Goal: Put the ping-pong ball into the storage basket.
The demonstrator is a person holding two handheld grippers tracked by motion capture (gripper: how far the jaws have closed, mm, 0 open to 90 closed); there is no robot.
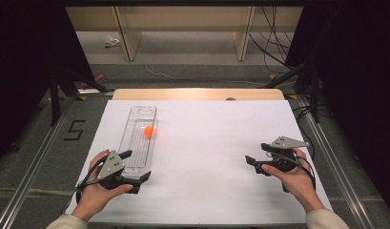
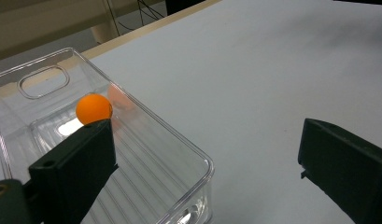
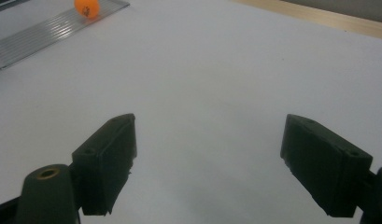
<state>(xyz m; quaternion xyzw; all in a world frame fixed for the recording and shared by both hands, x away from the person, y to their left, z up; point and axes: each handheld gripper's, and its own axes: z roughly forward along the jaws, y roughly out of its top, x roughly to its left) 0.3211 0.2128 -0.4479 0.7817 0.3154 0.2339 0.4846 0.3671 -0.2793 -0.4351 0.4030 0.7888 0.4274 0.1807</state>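
A small orange ball (image 1: pixel 148 131) (image 2: pixel 94 108) (image 3: pixel 87 8) lies inside a long clear plastic tray (image 1: pixel 144 110) (image 2: pixel 179 140) (image 3: pixel 34 37) on the left half of the white sheet. My left gripper (image 1: pixel 137 164) (image 2: pixel 207 140) is open at the tray's near end. One jaw stands over the tray and the other over the sheet, with the tray's near right corner between them. Far to the right, my right gripper (image 1: pixel 254 151) (image 3: pixel 209 133) hovers low over bare white sheet, open, pointing left toward the tray with nothing between its jaws.
The white sheet (image 1: pixel 207 143) covers a wooden table whose far edge (image 1: pixel 197 94) shows beyond it. Metal rails run along both sides. A "5" mark (image 1: pixel 74 130) is on the floor at the left, and cables (image 1: pixel 273 43) trail at the back right.
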